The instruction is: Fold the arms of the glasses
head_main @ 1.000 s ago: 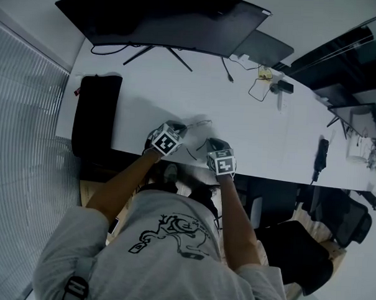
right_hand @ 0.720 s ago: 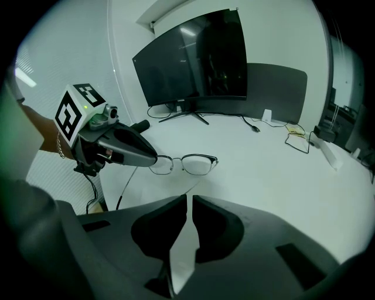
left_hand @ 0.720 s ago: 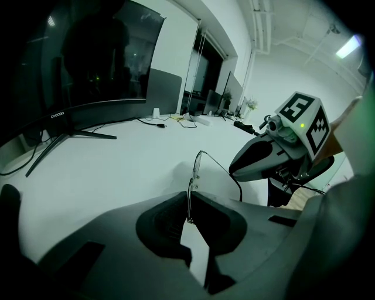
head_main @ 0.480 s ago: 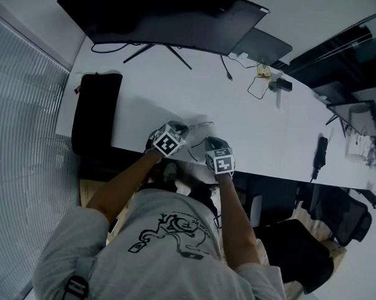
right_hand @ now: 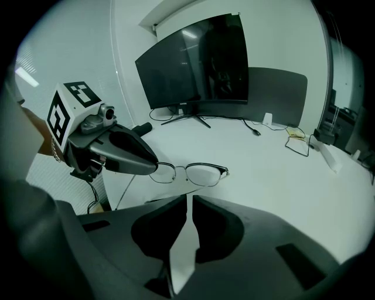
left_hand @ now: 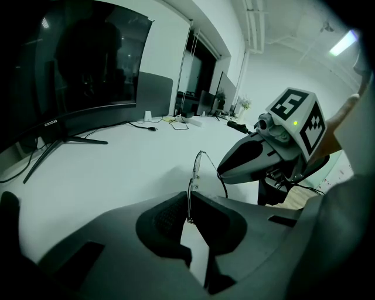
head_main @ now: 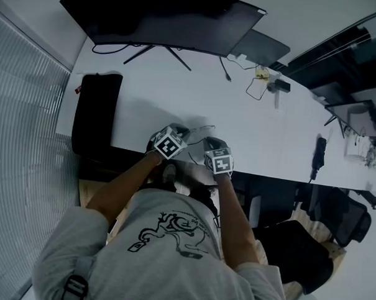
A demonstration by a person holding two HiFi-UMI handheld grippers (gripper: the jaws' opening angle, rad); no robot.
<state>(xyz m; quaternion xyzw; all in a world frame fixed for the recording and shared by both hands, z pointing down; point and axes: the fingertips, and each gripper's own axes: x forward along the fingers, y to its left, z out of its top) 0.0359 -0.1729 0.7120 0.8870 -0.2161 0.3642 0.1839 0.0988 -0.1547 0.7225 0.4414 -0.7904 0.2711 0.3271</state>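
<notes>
The thin metal-rimmed glasses [right_hand: 188,173] hang just above the white table [head_main: 251,130], near its front edge. My left gripper [left_hand: 188,214] is shut on one lens rim, which runs edge-on between its pads. From the right gripper view, the left gripper [right_hand: 146,164] covers that end of the frame. My right gripper [right_hand: 188,202] sits just in front of the lenses, its jaws almost together with nothing visible between them. In the left gripper view its tip [left_hand: 225,174] lies against the curved temple arm [left_hand: 218,173]. Both grippers [head_main: 181,131] [head_main: 211,142] show close together in the head view.
A big curved monitor [head_main: 162,18] stands at the back of the table, with a second screen [head_main: 261,47] beside it. A long black case [head_main: 95,111] lies at the left end. Cables and small gadgets [head_main: 269,81] sit at the back right.
The two grippers have drawn slightly closer together, the left one shifting a little to the right with the glasses.
</notes>
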